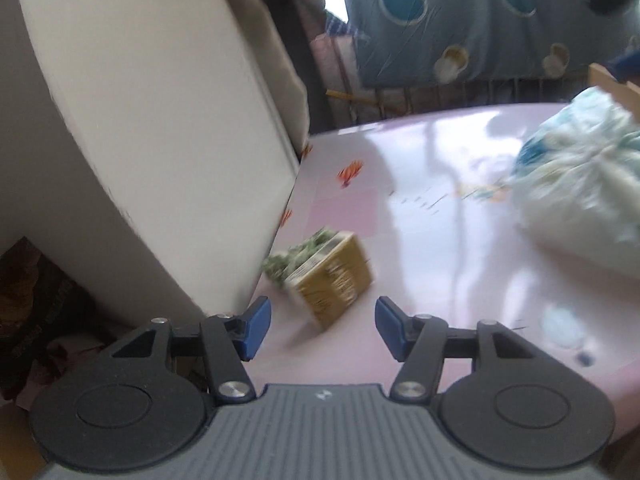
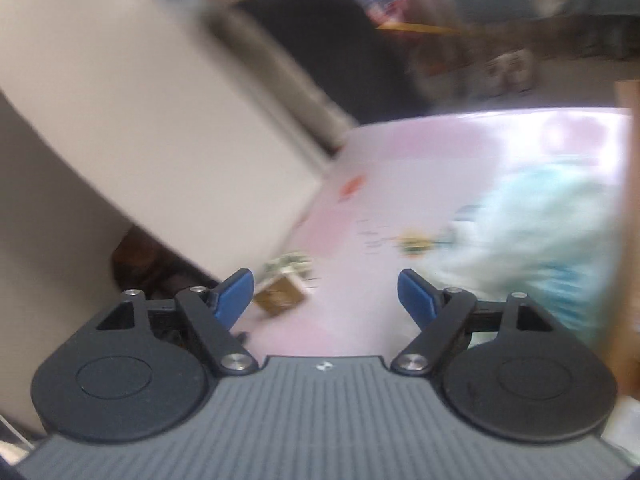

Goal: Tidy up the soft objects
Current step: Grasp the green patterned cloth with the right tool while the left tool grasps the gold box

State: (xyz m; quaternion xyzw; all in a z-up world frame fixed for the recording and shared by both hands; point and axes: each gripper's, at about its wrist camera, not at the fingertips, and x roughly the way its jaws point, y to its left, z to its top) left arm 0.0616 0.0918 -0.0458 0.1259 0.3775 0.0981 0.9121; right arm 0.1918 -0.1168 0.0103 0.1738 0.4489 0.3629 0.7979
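While both wrist views are smeared with blur, the left gripper shows its blue fingers standing apart with nothing between them, above a glossy pink table. Just past those fingertips, toward twelve o'clock, a small tan box lies tilted on the table, with a green leafy clump against its far side at about eleven o'clock. A big white slab leans along the table's edge at ten o'clock. Out at two o'clock a soft white-and-blue bundle rests on the table, well apart from the box. Beyond the table hangs a blue cloth with round spots. From the right wrist, the right gripper is also spread wide and empty, the box near its left finger and the bundle at two o'clock.
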